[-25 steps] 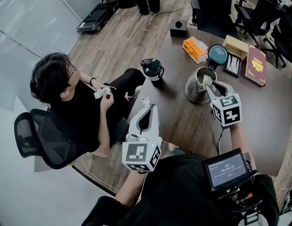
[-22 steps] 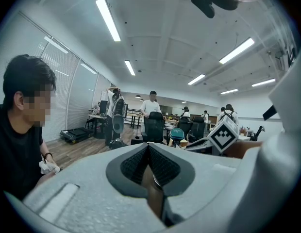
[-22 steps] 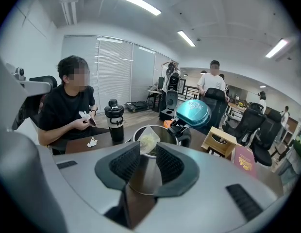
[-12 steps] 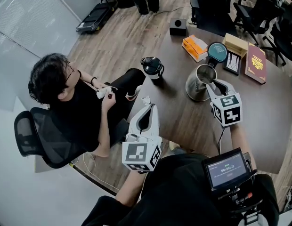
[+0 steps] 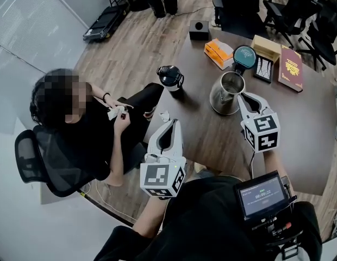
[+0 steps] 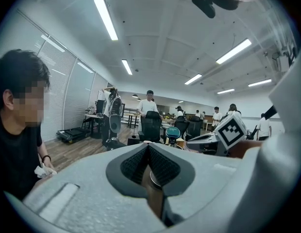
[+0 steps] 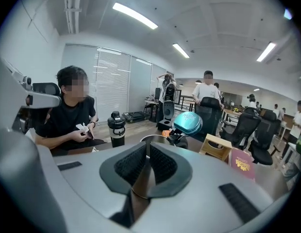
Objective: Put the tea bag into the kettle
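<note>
The steel kettle (image 5: pixel 218 105) stands on the dark table (image 5: pixel 299 129), its teal lid (image 5: pixel 245 55) tipped open behind it. No tea bag shows in any view, and the kettle's inside is hidden from me. My right gripper (image 5: pixel 243 97) hovers just beside the kettle's near rim (image 7: pixel 158 139). Its jaws have just been closing and now stand almost together, with a thin slit between the pads and nothing in it. My left gripper (image 5: pixel 169 123) rests at the table's left edge, pads together and empty. It points towards the kettle's lid (image 6: pixel 173 131).
A black bottle (image 5: pixel 171 79) stands left of the kettle. An orange box (image 5: pixel 219 53), a wooden box (image 5: pixel 269 47), a maroon book (image 5: pixel 291 69) and a black cube (image 5: pixel 199 30) line the far side. A seated person (image 5: pixel 81 129) is at the left. A small white scrap (image 5: pixel 164 115) lies by the left gripper.
The tea bag that the right gripper held over the kettle's mouth a second ago is gone from view. That gripper has drawn back a little and narrowed its jaws. The left gripper has kept still.
</note>
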Tool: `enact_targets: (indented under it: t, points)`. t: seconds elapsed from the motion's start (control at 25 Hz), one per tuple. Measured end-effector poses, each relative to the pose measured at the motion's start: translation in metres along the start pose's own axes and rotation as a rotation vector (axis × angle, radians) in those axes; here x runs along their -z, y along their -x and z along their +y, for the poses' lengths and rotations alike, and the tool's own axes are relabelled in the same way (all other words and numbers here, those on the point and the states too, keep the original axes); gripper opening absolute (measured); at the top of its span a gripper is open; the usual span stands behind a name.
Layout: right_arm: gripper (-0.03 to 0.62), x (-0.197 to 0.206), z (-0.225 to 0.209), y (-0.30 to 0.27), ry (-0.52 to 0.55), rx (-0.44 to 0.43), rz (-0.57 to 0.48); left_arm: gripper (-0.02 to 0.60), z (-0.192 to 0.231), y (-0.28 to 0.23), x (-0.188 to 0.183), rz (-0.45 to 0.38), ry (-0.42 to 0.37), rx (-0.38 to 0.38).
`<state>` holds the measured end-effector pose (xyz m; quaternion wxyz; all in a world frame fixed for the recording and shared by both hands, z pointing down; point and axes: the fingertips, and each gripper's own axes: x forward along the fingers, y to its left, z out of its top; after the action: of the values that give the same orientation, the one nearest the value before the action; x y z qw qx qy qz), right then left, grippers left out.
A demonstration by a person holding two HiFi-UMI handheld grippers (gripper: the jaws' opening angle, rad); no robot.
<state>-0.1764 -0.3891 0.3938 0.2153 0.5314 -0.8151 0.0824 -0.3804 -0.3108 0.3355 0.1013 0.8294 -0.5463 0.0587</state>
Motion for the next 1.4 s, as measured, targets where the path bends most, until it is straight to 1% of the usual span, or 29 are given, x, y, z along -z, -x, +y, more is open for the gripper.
enact_targets:
  t: [0.16, 0.4, 0.56, 0.8, 0.92, 1.08, 1.24, 1.4]
  points:
    - [0.009, -0.003, -0.001, 0.012, -0.041, -0.012, -0.049, 0.005, -0.008, -0.002, -0.001, -0.004, -0.002, 0.006]
    - [0.008, 0.001, 0.001, 0.036, -0.052, -0.046, -0.078, 0.005, -0.027, 0.003, -0.003, -0.027, -0.024, -0.026]
    - [0.008, 0.005, -0.002, 0.061, -0.037, -0.068, -0.087, 0.005, -0.057, 0.002, -0.002, -0.025, -0.030, -0.021]
    - [0.008, 0.012, -0.020, 0.111, -0.035, -0.090, -0.109, 0.005, -0.120, 0.000, -0.002, -0.018, -0.043, 0.011]
    - [0.008, 0.022, -0.033, 0.134, -0.037, -0.086, -0.113, 0.005, -0.152, -0.002, -0.001, -0.016, -0.051, 0.028]
    - [0.009, 0.045, -0.048, 0.157, -0.036, -0.066, -0.099, 0.005, -0.187, 0.004, 0.006, -0.011, -0.056, 0.038]
    - [0.009, 0.069, -0.059, 0.171, -0.049, -0.066, -0.087, 0.005, -0.212, 0.006, 0.020, 0.003, -0.059, 0.038]
    - [0.009, 0.088, -0.058, 0.182, -0.060, -0.086, -0.068, 0.005, -0.229, 0.010, 0.028, 0.014, -0.073, 0.047]
